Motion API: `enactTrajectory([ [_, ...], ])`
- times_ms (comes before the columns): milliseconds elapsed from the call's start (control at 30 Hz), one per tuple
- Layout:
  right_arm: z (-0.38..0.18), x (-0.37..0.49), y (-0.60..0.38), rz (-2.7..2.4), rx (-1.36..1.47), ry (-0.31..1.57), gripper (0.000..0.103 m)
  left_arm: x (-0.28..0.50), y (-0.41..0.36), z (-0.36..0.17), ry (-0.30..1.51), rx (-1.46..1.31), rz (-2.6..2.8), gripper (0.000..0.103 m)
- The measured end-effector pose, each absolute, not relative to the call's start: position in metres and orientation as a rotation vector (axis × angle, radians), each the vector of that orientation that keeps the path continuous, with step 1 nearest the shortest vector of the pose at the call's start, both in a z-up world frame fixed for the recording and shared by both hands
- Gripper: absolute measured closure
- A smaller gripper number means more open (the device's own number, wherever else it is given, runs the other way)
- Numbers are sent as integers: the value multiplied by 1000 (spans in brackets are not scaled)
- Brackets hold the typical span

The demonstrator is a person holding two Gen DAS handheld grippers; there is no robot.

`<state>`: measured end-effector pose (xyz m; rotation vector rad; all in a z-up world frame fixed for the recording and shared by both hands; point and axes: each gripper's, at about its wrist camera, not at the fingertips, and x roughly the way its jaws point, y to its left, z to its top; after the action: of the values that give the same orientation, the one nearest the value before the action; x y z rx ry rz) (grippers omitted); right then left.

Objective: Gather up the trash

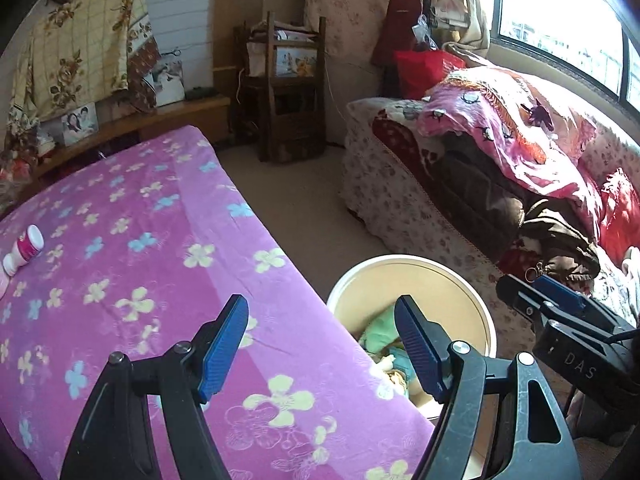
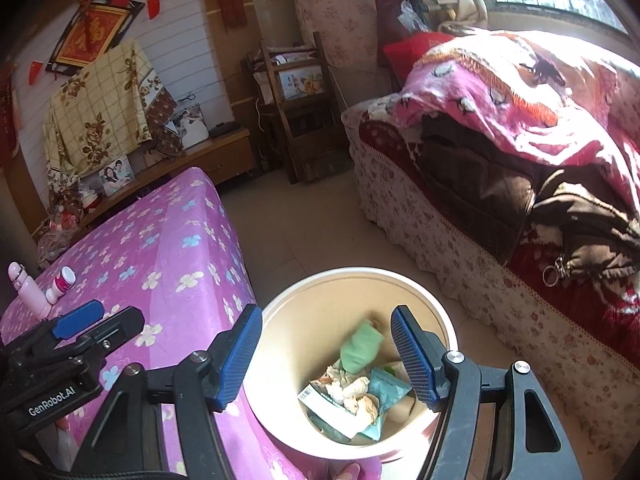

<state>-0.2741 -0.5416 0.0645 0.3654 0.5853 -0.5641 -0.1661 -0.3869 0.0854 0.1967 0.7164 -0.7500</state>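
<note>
At far left I see a pink bottle (image 2: 30,290) and a small white-capped bottle (image 2: 61,279) lying on the table (image 2: 176,240) with its purple flowered cloth. My left gripper (image 1: 320,346) hovers over the table's edge, jaws wide and empty. Just right of the table stands the cream bin (image 2: 280,344), holding the trash (image 2: 352,388): crumpled paper, green wrappers. My right gripper (image 2: 326,354) hangs above it, wide and empty. Farther right stands a sofa (image 2: 460,240) piled with blankets.
</note>
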Motion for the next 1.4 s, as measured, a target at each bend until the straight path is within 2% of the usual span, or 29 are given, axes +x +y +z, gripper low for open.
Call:
enactTrajectory([
  [300,94,-285,-514,-572,302,481,29,-183,-361,109,603,214,-689,27],
  [600,105,-288,-495,-596,260,458,28,-194,-343,127,536,188,-679,27],
  [1400,106,-284,-488,-578,249,478,27,-194,-337,120,533,177,-670,27],
])
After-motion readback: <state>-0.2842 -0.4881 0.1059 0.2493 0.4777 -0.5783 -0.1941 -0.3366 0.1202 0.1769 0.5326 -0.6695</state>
